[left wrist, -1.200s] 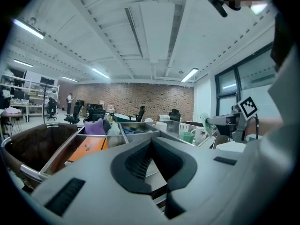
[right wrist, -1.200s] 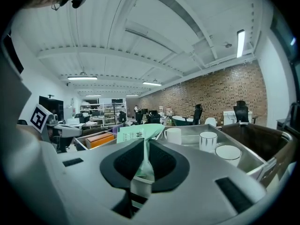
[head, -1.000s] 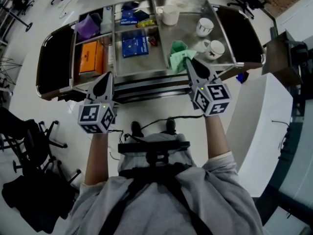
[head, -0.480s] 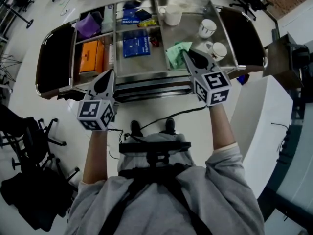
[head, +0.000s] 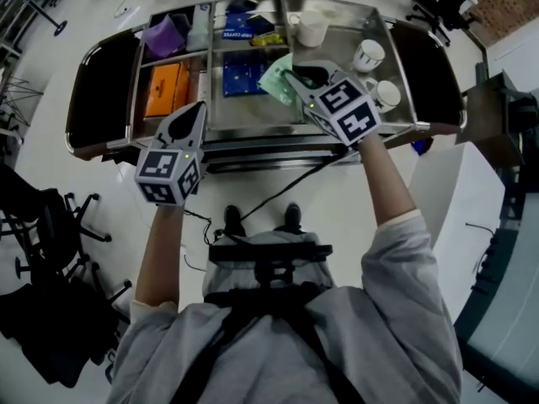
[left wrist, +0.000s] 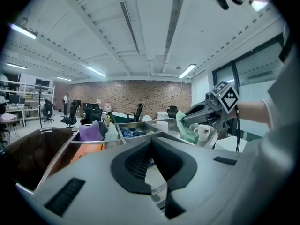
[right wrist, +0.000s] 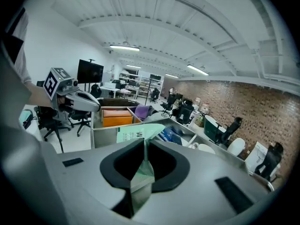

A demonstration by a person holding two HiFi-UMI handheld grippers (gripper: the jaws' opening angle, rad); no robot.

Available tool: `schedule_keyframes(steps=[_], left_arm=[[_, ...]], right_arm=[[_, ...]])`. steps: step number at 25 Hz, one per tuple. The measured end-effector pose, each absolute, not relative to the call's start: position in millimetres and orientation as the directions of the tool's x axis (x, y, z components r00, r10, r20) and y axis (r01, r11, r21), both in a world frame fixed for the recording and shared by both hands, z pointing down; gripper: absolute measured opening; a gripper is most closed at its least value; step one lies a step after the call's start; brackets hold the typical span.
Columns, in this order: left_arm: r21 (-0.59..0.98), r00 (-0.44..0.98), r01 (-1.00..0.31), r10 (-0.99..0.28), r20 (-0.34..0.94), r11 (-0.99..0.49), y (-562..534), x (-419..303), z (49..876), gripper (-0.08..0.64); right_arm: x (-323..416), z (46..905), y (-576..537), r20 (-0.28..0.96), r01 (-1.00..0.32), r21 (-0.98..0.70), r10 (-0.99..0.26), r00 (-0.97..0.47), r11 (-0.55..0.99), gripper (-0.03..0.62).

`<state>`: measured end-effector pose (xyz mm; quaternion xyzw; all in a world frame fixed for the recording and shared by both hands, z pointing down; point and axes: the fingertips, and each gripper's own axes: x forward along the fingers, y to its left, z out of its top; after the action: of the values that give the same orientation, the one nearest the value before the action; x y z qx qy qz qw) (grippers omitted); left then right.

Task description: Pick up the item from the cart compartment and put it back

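green pkt (head: pixel 275 78) | edge-on in r gripper (head: pixel 296 76) | long axis along jaws

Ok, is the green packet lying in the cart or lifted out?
Lifted out. The right gripper has its jaws clamped on the green packet, which the head view shows raised above the cart compartments.
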<state>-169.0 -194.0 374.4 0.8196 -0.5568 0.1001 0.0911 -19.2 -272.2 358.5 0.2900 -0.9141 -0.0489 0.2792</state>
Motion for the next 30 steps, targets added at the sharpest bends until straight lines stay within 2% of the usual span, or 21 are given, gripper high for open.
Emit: schedule_keyframes(steps=[7,17,24,30], left_arm=[[0.054,0.356,-0.933,-0.893,0.274,-0.355,-207.6,-172.4,380.7,0.0],[0.063,0.349,-0.936,-0.892,0.289,-0.346,-209.4,-173.1,391.1,0.0],[0.073,0.347,-0.937,-0.89,0.295,-0.341,-207.0,-173.9,397.0,0.0],[0.079,0.341,-0.94,-0.89,0.302,-0.333,-205.2,-175.8,402.9,0.0]], right_arm=[[-77.7,391.4,-275.5,0.662,-0.27,0.234,-0.357,-0.659,0.934,0.044],[-122.1,432.8,-259.4,0.849,0.03,0.097,-0.067,-0.524,0.995,0.044],[-141.3,451.4,-253.9,0.886,0.111,-0.036,0.083,-0.457,0.993,0.044],[-144.8,469.3,-259.6,0.903,0.131,-0.095,0.141,-0.406,0.987,0.044]])
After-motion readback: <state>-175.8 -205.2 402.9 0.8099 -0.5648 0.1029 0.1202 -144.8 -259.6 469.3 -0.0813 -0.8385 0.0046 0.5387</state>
